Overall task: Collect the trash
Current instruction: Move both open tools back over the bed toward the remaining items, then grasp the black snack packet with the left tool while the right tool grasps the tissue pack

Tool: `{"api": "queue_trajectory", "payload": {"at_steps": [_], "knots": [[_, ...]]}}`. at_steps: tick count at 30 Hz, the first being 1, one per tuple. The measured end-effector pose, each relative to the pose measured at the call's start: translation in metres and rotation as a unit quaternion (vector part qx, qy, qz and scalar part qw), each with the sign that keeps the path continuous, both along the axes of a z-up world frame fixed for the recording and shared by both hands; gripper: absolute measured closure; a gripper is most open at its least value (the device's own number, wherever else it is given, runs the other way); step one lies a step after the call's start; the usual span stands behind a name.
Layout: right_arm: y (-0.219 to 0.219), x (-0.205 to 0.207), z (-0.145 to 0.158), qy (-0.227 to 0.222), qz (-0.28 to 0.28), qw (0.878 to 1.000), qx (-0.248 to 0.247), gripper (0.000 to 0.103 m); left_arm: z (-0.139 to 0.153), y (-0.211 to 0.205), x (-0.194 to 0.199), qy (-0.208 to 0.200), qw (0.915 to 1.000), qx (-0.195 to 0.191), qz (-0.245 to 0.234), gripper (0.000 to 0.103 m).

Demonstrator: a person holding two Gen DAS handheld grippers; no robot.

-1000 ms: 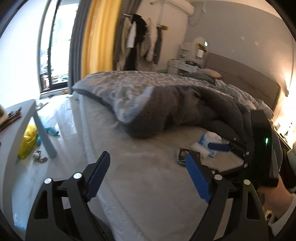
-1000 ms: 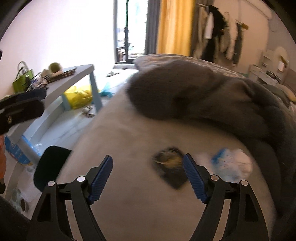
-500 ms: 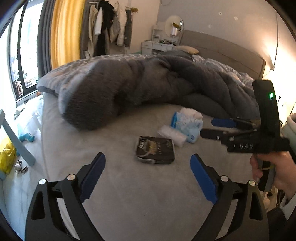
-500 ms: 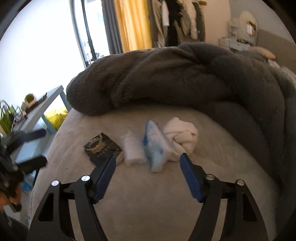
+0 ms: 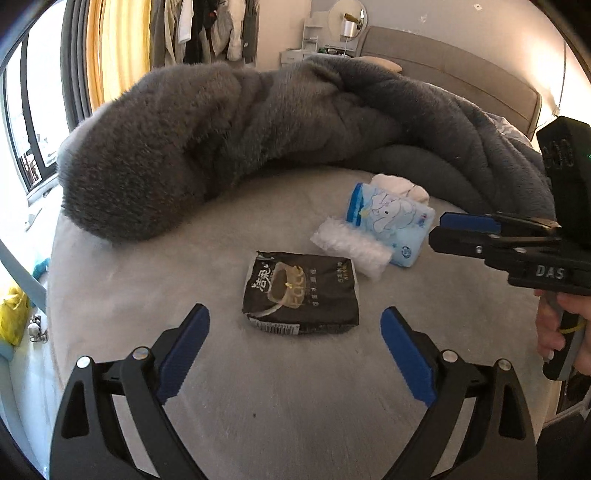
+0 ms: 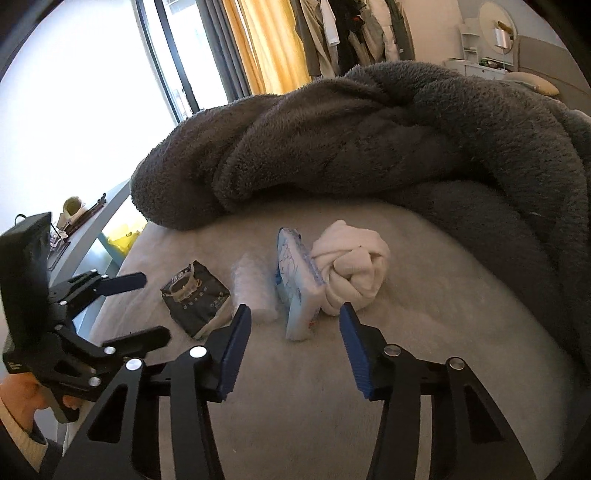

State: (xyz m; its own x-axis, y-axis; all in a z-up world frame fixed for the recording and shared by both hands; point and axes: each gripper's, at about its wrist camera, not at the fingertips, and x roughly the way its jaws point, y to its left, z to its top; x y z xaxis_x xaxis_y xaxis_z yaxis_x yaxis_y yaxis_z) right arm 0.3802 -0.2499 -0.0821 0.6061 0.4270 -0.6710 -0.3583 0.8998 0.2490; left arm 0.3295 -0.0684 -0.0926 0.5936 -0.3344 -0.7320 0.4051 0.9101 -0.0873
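A black snack packet [image 5: 301, 291] lies on the grey bed sheet, just ahead of my open, empty left gripper [image 5: 295, 332]. Beside it lie a clear crumpled wrapper [image 5: 351, 246], a light blue tissue pack [image 5: 391, 221] and a white balled cloth [image 5: 400, 186]. In the right wrist view the blue pack [image 6: 295, 284] stands on edge just ahead of my open, empty right gripper [image 6: 293, 326], with the white cloth [image 6: 352, 271] to its right, the wrapper [image 6: 255, 286] and the black packet [image 6: 195, 297] to its left. The right gripper [image 5: 447, 232] shows at the right of the left wrist view.
A bulky grey fleece blanket [image 5: 229, 140] is heaped across the bed behind the items. A light blue side table [image 6: 96, 229] and a yellow bag [image 5: 13, 317] stand off the bed's left edge. A headboard [image 5: 450, 85] and hanging clothes [image 5: 207, 29] are beyond.
Both grippers have swung from the bed's edge toward the items and come closer. The left now faces the black packet, the right faces the blue pack. Both stay open.
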Motion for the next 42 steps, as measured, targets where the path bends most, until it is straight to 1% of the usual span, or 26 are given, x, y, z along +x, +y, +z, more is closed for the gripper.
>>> {"api": "queue_trajectory", "payload": {"at_steps": [6,10,12,14,18,20,21,22,24,26,32,38,40,42], "knots": [[-0.002,0.005,-0.002,-0.001,-0.003,1.000,0.000,0.052,-0.015,-0.015,0.010,0.017,0.9997,0.013,-0.014,0.007],[-0.001,0.007,-0.003,-0.004,0.004,1.000,-0.001,0.052,-0.022,-0.019,0.015,0.025,0.9995,0.016,-0.012,0.008],[0.001,0.008,-0.002,-0.006,0.007,1.000,-0.005,0.055,-0.023,-0.021,0.018,0.026,0.9995,0.017,-0.009,0.009],[0.001,0.010,-0.003,-0.005,0.006,1.000,-0.004,0.056,-0.025,-0.022,0.021,0.029,0.9994,0.019,-0.004,0.017],[0.002,0.015,-0.006,0.001,0.005,1.000,-0.001,0.062,-0.029,-0.021,0.023,0.034,0.9993,0.015,0.000,0.021],[0.004,0.017,-0.007,0.002,0.004,1.000,-0.002,0.064,-0.029,-0.020,0.022,0.034,0.9994,0.011,0.000,0.027],[0.005,0.017,-0.007,0.002,0.004,1.000,-0.003,0.065,-0.029,-0.018,0.022,0.034,0.9994,0.009,0.002,0.029],[0.005,0.018,-0.008,0.002,0.004,1.000,-0.003,0.065,-0.029,-0.016,0.022,0.035,0.9994,0.002,0.004,0.030],[0.007,0.020,-0.008,0.002,0.003,1.000,-0.003,0.070,-0.026,-0.009,0.022,0.037,0.9992,-0.011,0.007,0.031],[0.009,0.021,-0.007,0.001,0.000,1.000,-0.004,0.073,-0.023,-0.002,0.020,0.038,0.9989,-0.027,0.011,0.031],[0.017,0.024,-0.008,0.001,0.001,1.000,-0.009,0.075,-0.014,0.024,0.018,0.042,0.9957,-0.074,0.037,0.032],[0.029,0.026,-0.011,0.005,0.003,1.000,-0.020,0.081,0.001,0.046,0.013,0.029,0.9933,-0.094,0.061,0.032],[0.031,0.027,-0.010,0.005,-0.004,0.999,-0.034,0.084,0.005,0.053,0.013,0.028,0.9920,-0.103,0.067,0.032],[0.033,0.029,-0.011,0.007,-0.012,0.999,-0.044,0.089,0.008,0.063,0.011,0.026,0.9908,-0.109,0.075,0.032]]}}
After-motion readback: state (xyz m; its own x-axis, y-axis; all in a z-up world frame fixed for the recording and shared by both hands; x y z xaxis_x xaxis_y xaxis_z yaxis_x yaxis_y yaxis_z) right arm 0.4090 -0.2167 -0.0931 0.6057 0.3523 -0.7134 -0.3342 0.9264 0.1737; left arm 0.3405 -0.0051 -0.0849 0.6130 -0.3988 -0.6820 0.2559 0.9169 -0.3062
